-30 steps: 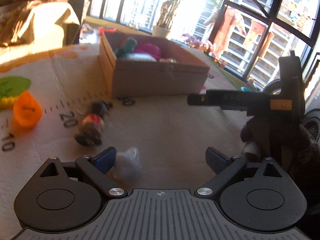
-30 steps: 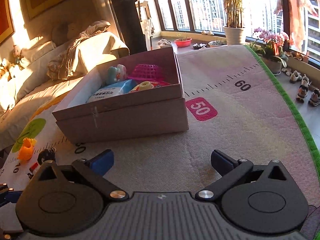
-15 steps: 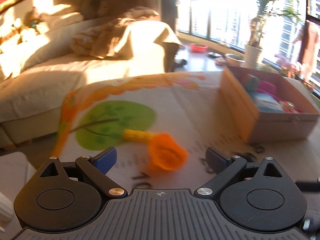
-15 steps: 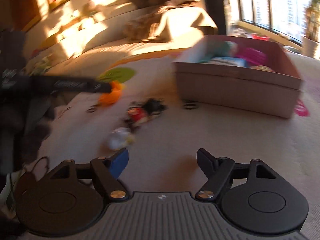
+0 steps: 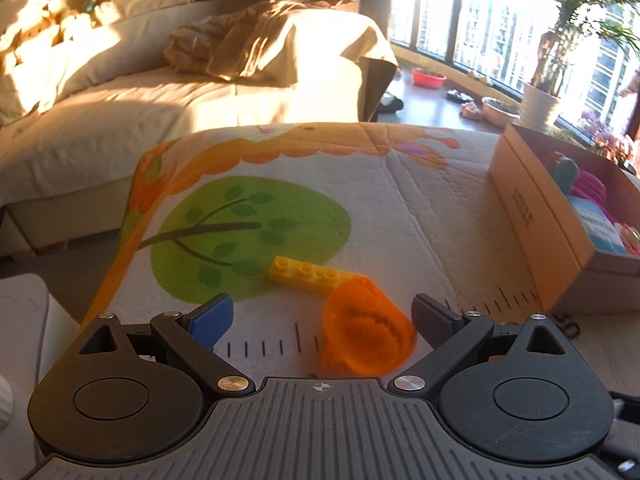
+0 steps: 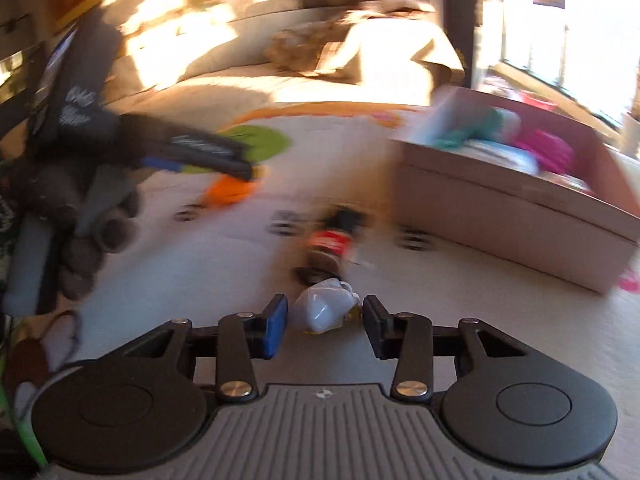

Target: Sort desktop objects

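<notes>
Four things lie loose on the mat: orange cup (image 5: 366, 334) between the wide left tool (image 5: 322, 318), yellow brick (image 5: 308, 274) beyond, white toy (image 6: 326, 310) within the half-closed right tool (image 6: 325, 326), figure (image 6: 334, 240) ahead; cardboard box (image 5: 536, 224) already holds several.

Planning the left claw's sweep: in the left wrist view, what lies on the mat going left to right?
Yellow brick → orange cup → cardboard box.

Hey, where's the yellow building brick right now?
In the left wrist view the yellow brick lies on the mat at the green tree print's lower right edge, its right end against the orange cup, left of the cardboard box.
</notes>
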A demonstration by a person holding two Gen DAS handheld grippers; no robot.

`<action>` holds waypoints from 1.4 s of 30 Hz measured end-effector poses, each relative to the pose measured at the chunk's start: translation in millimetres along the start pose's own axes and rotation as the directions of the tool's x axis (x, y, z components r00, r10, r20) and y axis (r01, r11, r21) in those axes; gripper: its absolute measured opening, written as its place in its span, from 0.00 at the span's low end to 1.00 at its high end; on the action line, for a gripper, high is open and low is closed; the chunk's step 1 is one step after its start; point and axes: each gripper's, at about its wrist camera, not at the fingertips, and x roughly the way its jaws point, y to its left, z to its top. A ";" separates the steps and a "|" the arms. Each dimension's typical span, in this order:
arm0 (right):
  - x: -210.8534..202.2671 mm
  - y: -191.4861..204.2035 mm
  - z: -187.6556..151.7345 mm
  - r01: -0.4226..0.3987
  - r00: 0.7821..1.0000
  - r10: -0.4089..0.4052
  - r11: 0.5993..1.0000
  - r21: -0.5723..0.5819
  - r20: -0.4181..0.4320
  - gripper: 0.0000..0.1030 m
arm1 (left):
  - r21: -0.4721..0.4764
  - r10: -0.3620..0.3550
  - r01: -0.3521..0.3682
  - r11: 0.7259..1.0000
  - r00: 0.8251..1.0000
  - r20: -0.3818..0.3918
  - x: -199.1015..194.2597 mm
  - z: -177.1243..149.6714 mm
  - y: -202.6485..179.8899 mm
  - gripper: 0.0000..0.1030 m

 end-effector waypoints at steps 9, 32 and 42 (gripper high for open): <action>-26.5 -91.1 -18.2 0.248 0.965 -0.261 0.940 0.233 0.026 0.41 | -0.078 0.050 -0.052 0.996 0.998 -0.025 33.5 13.1 1.9 0.96; -26.3 -103.4 -21.1 0.258 0.958 -0.283 0.920 0.295 0.045 0.85 | 0.139 -0.439 0.443 0.886 0.896 -0.065 -38.1 -60.7 -51.9 0.96; -27.1 -103.4 -21.8 0.243 0.962 -0.269 0.924 0.294 0.051 0.91 | 0.171 -0.399 0.397 0.902 0.917 -0.022 -59.0 -68.8 -53.7 0.96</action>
